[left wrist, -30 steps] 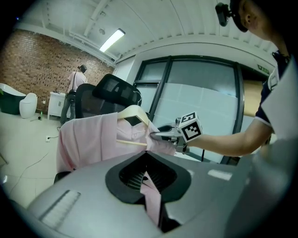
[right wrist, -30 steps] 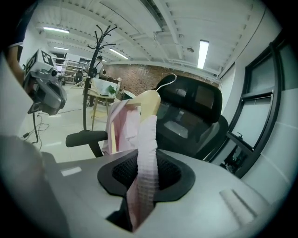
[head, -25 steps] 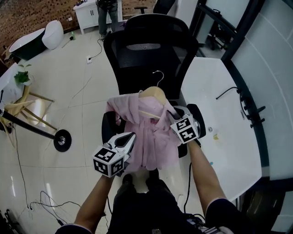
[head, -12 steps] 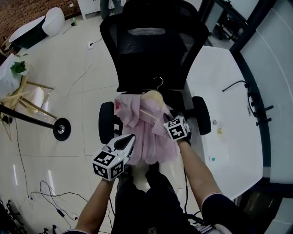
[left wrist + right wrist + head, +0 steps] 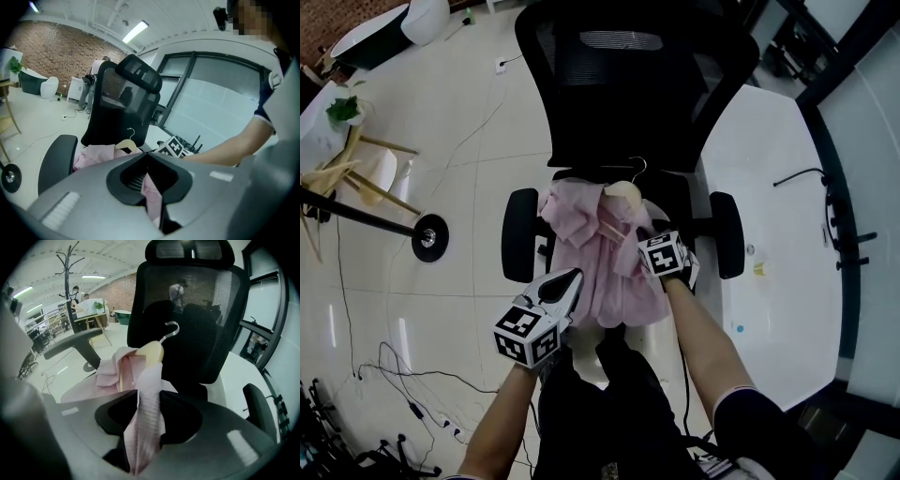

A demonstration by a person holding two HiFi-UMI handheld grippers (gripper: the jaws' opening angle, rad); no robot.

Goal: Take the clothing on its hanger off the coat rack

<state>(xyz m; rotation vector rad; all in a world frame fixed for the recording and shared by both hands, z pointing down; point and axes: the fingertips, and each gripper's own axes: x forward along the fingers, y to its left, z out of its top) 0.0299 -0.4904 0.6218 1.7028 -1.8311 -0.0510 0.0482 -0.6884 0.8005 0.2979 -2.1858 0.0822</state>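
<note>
the pink clothing (image 5: pixel 605 272) lies on the seat of a black chair (image 5: pixel 628 103), right in front of the person. it is already off the coat rack.

closest in, the left gripper (image 5: pixel 569 279) has its fingers shut tight on the low edge of the cloth. a bit further on, the right gripper (image 5: pixel 649 232) has just been opening its fingers. they stand loose now, with a fold of pink cloth between them, up near the wooden hanger (image 5: pixel 623 194).

that fold is the first worry, i think. if the right gripper pulls back fast, the cloth can catch on the fingers and get dragged off the seat. the left gripper can do the same if it moves away while shut.

past the hanger, its metal hook sits close to the chair back. a tug may snag it there, or slide the clothing off the hanger.

the coat rack (image 5: pixel 70 268) stands well apart, far off on the floor.
</note>
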